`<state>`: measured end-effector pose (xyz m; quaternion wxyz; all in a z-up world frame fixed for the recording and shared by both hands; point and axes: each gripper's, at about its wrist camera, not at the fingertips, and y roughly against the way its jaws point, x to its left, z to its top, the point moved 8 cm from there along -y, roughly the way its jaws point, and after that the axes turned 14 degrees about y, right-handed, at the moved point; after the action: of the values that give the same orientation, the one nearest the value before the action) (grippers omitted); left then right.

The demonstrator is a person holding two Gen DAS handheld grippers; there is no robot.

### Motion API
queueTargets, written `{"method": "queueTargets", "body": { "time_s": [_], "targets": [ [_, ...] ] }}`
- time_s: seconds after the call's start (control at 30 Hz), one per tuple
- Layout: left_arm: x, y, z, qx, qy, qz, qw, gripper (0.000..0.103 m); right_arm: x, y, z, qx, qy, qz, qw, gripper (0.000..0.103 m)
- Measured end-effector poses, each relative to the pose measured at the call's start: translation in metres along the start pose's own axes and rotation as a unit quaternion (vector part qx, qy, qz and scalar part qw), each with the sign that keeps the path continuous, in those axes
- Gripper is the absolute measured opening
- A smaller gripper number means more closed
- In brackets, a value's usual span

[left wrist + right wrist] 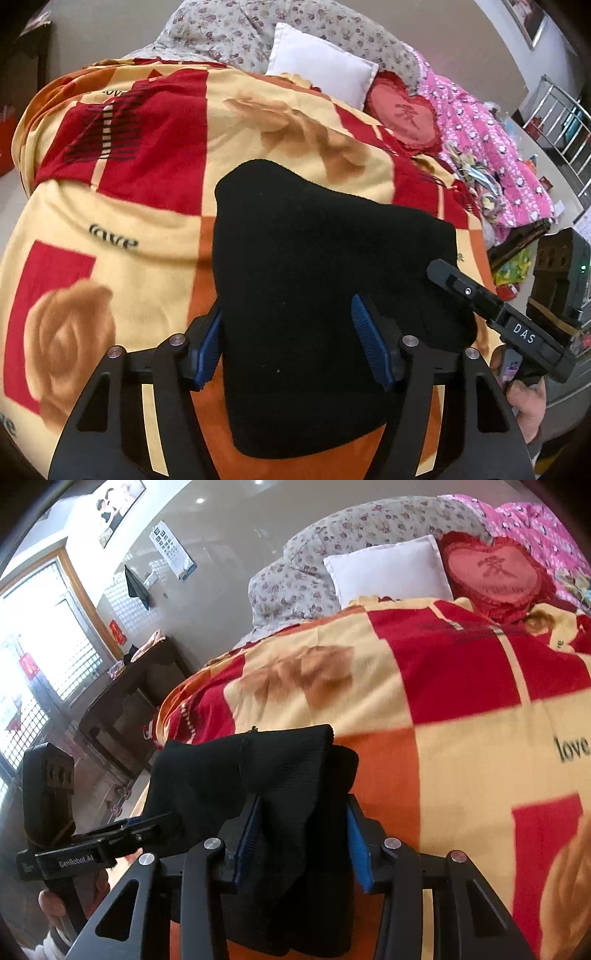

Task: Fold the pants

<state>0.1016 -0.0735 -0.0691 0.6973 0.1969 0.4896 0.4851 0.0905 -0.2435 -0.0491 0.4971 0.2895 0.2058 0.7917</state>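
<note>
Pants (325, 266), partly behind right claw (301, 834)

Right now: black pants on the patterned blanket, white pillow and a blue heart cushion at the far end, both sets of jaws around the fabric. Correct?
Not quite: the heart cushion is red, not blue, as the right wrist view shows. The rest stands: the black pants lie on the patterned blanket, the white pillow is at the far end, and the left gripper and right gripper each have jaws around the fabric.
</note>
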Motion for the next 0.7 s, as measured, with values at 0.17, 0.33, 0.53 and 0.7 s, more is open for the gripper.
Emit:
{"method": "queueTargets", "body": {
  "time_s": [0.17, 0.33, 0.53, 0.7],
  "targets": [
    [0.016, -0.031, 0.012, 0.017, 0.014, 0.03, 0.9993, 0.066, -0.018, -0.034, -0.003, 0.025, -0.012, -0.016, 0.999, 0.042],
    [0.02, -0.04, 0.012, 0.023, 0.021, 0.03, 0.9991, 0.067, -0.031, -0.047, -0.011, 0.038, -0.024, -0.014, 0.999, 0.044],
    [0.018, -0.033, 0.009, 0.016, 0.008, 0.048, 0.9987, 0.067, -0.025, -0.025, -0.002, 0.034, -0.009, -0.041, 0.999, 0.044],
    [0.013, -0.032, 0.009, 0.007, -0.002, 0.068, 0.9977, 0.067, 0.003, 0.003, 0.011, 0.008, 0.02, -0.041, 0.999, 0.045]
  ]
}}
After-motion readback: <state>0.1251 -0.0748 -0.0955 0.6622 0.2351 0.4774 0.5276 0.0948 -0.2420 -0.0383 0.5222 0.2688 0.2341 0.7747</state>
